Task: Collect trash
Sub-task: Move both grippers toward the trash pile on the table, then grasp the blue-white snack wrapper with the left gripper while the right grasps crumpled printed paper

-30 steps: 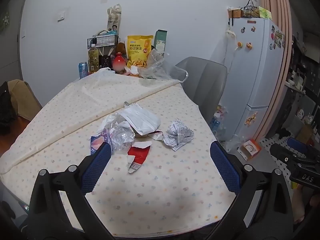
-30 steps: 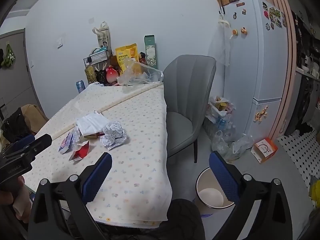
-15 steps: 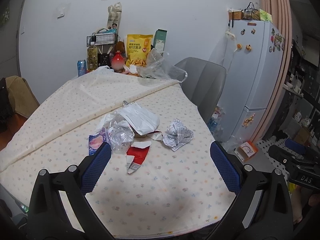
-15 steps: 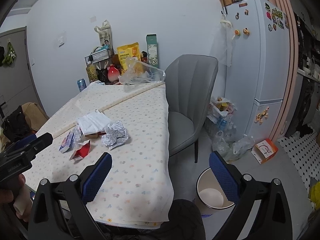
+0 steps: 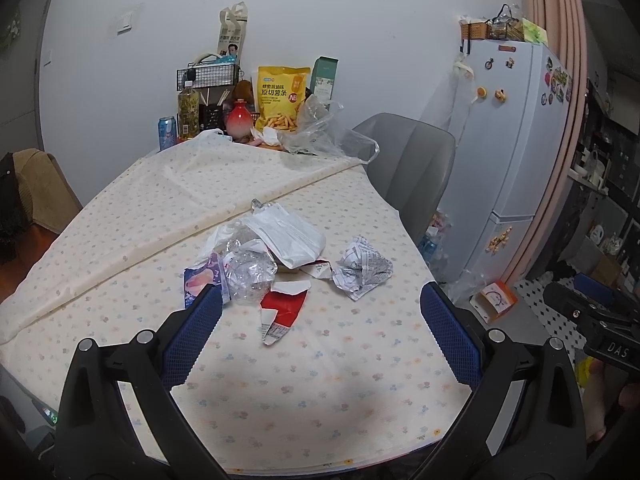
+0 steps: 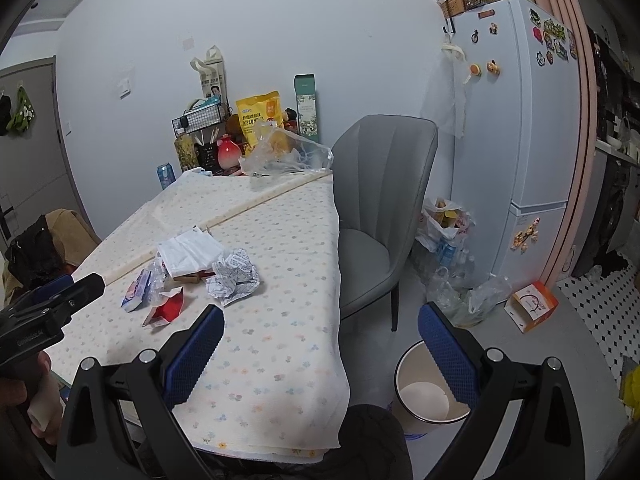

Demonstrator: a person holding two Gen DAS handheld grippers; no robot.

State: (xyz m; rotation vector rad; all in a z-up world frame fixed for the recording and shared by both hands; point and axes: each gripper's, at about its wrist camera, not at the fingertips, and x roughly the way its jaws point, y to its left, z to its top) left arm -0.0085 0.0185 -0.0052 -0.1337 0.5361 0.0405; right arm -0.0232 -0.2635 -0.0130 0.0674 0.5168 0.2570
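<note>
Trash pile: a loose cluster lies on the table with its floral cloth, past the middle toward the near end, in front of both tongs.
Crumpled printed paper: at the right edge of the pile, apart from the rest by a narrow gap; probably very light and springy, so pinching across its bulging middle should hold it.
White plastic bag: lies flat over the back of the pile, resting on other scraps; likely soft and slippery, best taken at a raised fold or corner, not on the flat.
Clear crinkled plastic: sits left of centre, touching the pink and blue wrapper; looks thin and floppy, and may drag its neighbours along.
Red and white torn wrapper: nearest piece, lying nearly flat on the cloth; a flat scrap is hard to get under, so its curled upper edge seems the best hold.
Left gripper: jaws spread wide, nothing between them, hovering short of the pile and not touching it.
Right gripper: also wide apart and empty, held over the table's right edge, with the pile off to its left.
Bin: white, stands on the floor beside the table, below the right gripper; it looks empty.
Risk: the cloth may bunch if the fingers dig into it.
</note>
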